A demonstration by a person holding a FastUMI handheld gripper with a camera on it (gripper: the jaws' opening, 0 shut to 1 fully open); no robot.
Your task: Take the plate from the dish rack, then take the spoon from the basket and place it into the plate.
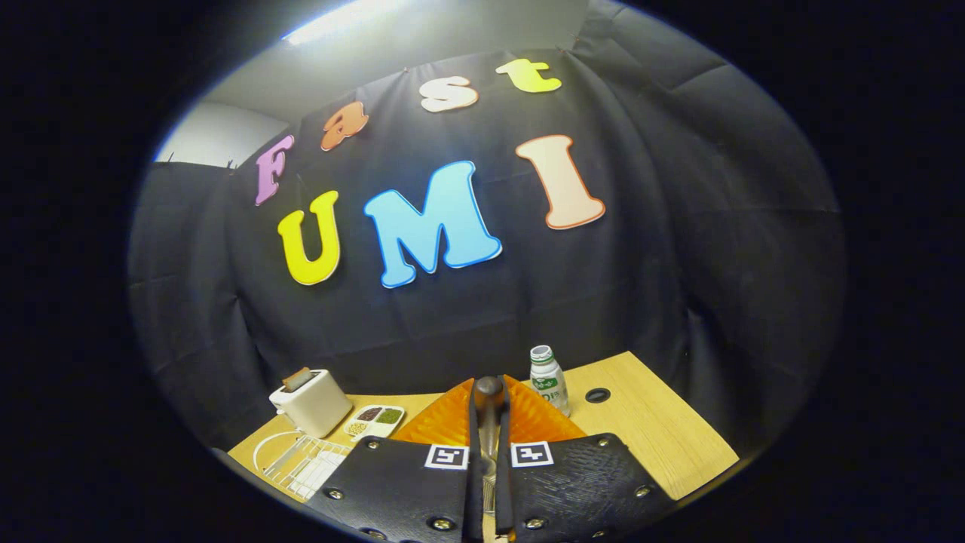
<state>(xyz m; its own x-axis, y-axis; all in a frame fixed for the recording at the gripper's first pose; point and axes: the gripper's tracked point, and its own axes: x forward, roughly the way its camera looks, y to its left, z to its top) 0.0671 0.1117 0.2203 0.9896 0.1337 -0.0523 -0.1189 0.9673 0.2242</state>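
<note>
Holding the spoon (488, 407) by its handle, I have the gripper (490, 452) clamped on it, bowl end poking out ahead of the fingers. Below lies the orange plate (528, 418) on the worktop (656, 422), just beside a bottle (548, 381). I judge the spoon light, stiff and slippery; the plate looks rigid.

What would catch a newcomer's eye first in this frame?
Probably the gripper, its fingers shut on a spoon whose dark end stands up between their tips. Right behind it lies the bright orange plate on the wooden table, with a small bottle just beyond. Off to the left sit a white toaster and a wire dish rack.
</note>
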